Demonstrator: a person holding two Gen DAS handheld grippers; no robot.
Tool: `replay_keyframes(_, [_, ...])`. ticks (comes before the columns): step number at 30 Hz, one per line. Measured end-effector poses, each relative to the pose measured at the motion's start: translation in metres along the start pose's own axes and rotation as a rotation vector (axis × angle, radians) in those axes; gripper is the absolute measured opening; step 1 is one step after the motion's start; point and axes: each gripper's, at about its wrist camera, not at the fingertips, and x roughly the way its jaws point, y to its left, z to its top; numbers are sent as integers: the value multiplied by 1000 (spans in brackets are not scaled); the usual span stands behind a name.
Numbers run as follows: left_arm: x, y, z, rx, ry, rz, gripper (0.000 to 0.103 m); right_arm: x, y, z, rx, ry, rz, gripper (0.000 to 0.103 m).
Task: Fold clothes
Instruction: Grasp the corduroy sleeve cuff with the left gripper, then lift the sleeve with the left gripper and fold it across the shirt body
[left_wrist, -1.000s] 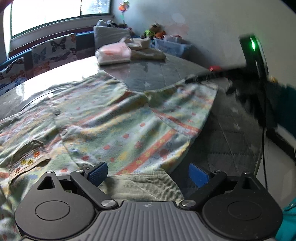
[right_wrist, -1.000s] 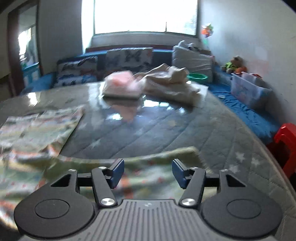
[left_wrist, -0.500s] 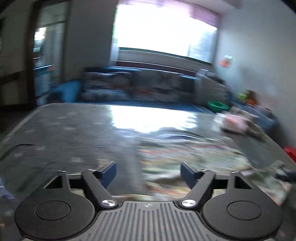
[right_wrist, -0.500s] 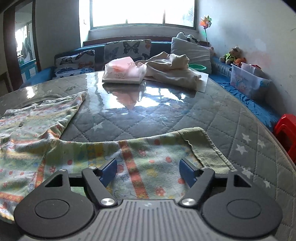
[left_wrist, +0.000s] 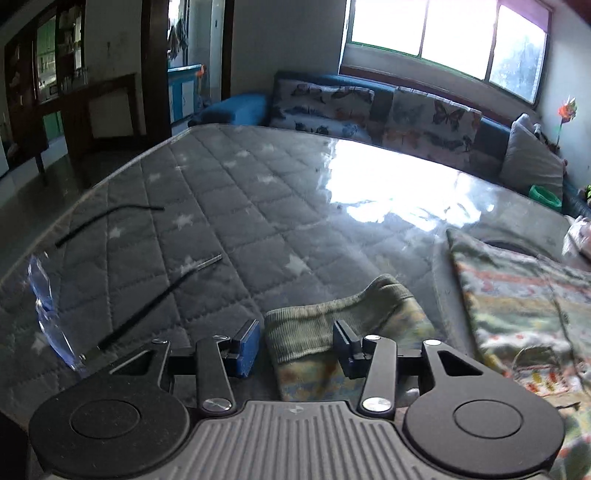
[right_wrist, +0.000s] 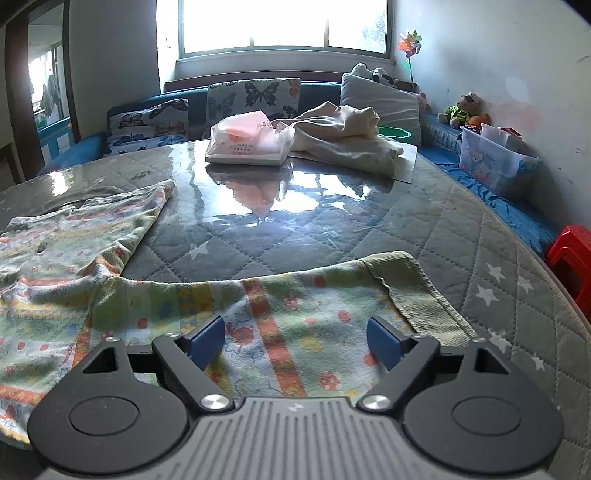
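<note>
A patterned green shirt (right_wrist: 55, 266) with orange stripes lies spread on the quilted grey table (left_wrist: 258, 221). In the left wrist view one sleeve ends in a ribbed green cuff (left_wrist: 332, 306) that sits between the fingers of my left gripper (left_wrist: 297, 345). Its jaws are closing, and a small gap still shows beside the left pad (left_wrist: 247, 343). My right gripper (right_wrist: 295, 339) hovers over the other sleeve (right_wrist: 266, 314), which lies flat with its cuff (right_wrist: 413, 291) pointing right. Its jaws are opening and hold nothing.
A tissue pack (right_wrist: 247, 142) and a beige cloth (right_wrist: 347, 136) lie at the table's far side. Thin black rods (left_wrist: 155, 299) and a clear plastic scrap (left_wrist: 48, 317) lie near the left edge. A red stool (right_wrist: 572, 254) stands off the right edge.
My left gripper swung from over the shirt's middle to the left sleeve's cuff, and its jaws narrowed. The right gripper's jaws widened over the flat sleeve.
</note>
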Motion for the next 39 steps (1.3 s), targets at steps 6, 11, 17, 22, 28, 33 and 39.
replay_keyframes(6, [-7,0,-9,-24,-24,3,10,0,1,0,3,-2,-2,89])
replay_keyframes(11, [-38,12,-13,-91,-74,129,9,1,1,-1,4,-3,1,92])
replay_keyframes(17, [-74,24,-28,-143,-105,276,9,3,2,-1,4,-6,-1,97])
replay_keyframes(22, [-65,33,-42,-165,-52,355,9,4,2,-1,3,-1,0,100])
replay_keyframes(28, [-53,35,-49,-124,-32,391,9,6,1,-2,4,-4,3,103])
replay_keyframes(33, [-54,42,-44,-130,-13,379,23,6,1,-3,6,-8,5,103])
replay_keyframes(39, [-84,32,-42,-125,-57,343,32,6,1,-3,7,-13,5,103])
